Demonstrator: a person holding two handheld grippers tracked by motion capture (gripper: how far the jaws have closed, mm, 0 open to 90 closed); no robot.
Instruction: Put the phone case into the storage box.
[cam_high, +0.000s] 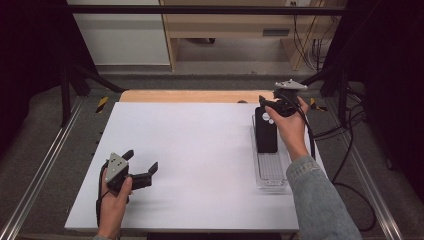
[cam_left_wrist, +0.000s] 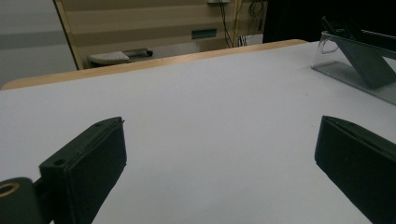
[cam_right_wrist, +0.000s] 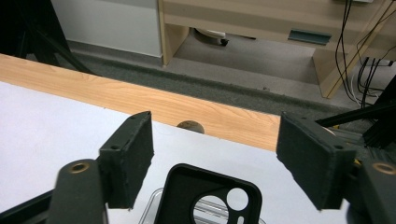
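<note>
At far right of the white surface (cam_high: 190, 150), a black phone case with camera cutout (cam_high: 266, 131) leans propped in a clear plastic tray (cam_high: 271, 175), probably so it can be lifted out. Right gripper (cam_high: 267, 101) hovers just above its top edge, jaws apart, nothing pinched. Left gripper (cam_high: 142, 165) rests low near the front left, jaws wide, empty, likely waiting its turn.
</note>
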